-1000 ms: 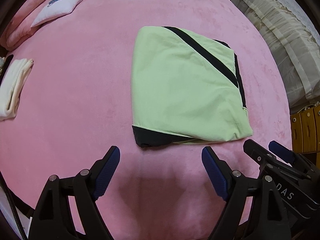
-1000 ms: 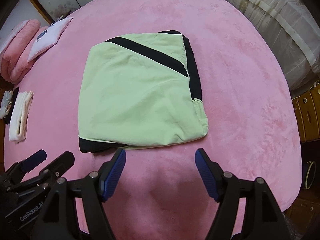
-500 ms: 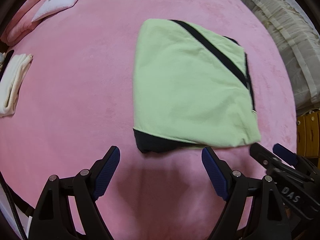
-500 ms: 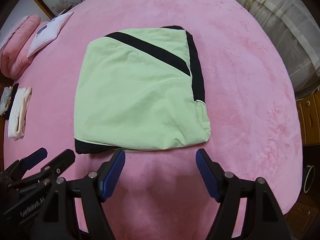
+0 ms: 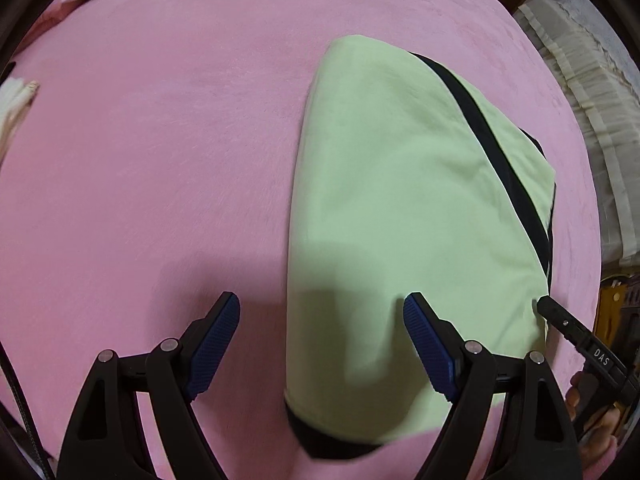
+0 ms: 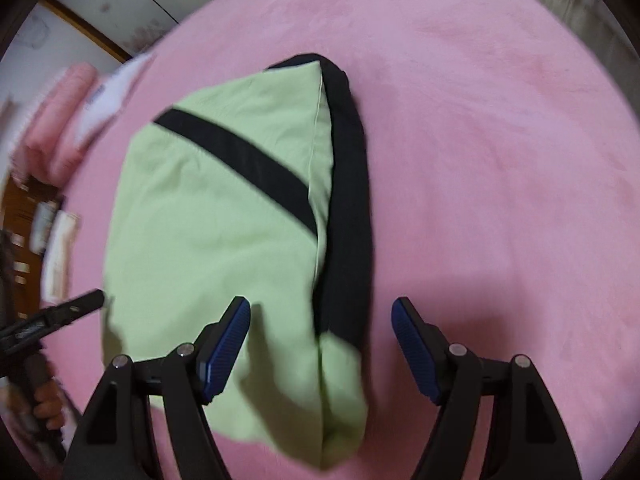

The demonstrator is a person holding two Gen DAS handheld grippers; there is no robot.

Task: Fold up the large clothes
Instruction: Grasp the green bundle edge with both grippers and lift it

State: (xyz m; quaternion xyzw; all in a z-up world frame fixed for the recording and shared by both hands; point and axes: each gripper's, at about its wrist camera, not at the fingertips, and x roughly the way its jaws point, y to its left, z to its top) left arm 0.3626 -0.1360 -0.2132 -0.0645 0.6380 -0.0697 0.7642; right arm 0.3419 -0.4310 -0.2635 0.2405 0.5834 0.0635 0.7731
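Observation:
A folded light green garment [image 5: 404,208] with black bands lies flat on the pink bed [image 5: 160,160]. My left gripper [image 5: 322,320] hangs open over the garment's near left edge, one pad over the pink cover, the other over green cloth. In the right wrist view the same garment [image 6: 216,240] shows its black side band [image 6: 348,200]. My right gripper [image 6: 320,324] stands open astride the garment's near right corner, nothing pinched. Each gripper's tip shows at the other view's edge.
Pink pillows [image 6: 60,120] and a white cushion [image 6: 116,88] lie at the bed's far left. A folded cream cloth [image 5: 14,108] rests at the left edge. A pale frilled curtain [image 5: 592,92] hangs at the right. A person's fingers [image 6: 48,400] hold the left gripper's handle.
Both grippers have dropped and moved forward, from short of the garment's near edge to over its two near corners. The garment lies as before. Jaws keep the same width.

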